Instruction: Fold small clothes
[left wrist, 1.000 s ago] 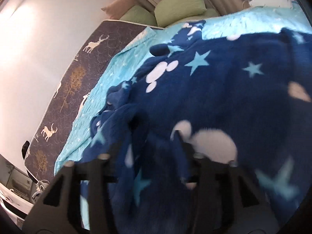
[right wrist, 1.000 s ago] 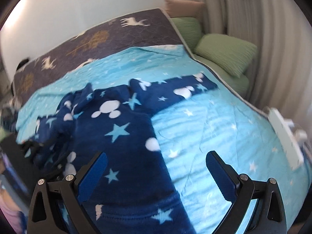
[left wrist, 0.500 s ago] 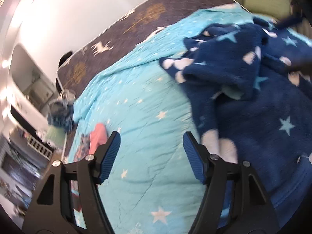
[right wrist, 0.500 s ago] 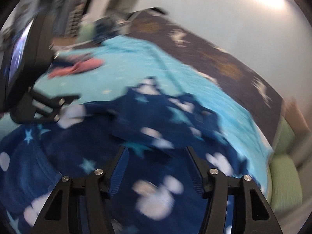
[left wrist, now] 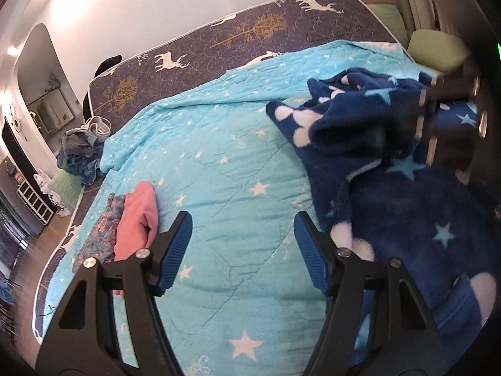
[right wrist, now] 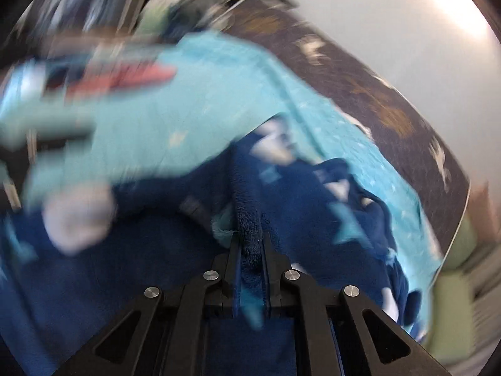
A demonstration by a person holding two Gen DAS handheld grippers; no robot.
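On the turquoise star-print quilt (left wrist: 219, 163) we've got the navy fleece star-patterned garment (left wrist: 407, 213) bunched at frame right, our right gripper (right wrist: 250, 250) just clamped onto its fold to lift it, our left gripper (left wrist: 242, 250) spread empty.

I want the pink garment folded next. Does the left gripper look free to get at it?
Probably yes. The left gripper is open and empty, and the pink garment lies uncovered on the turquoise quilt just to its left.

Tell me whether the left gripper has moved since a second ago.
Yes. The left gripper, then over the navy fleece garment, now hangs open over bare turquoise quilt, nearer the pink folded clothes.
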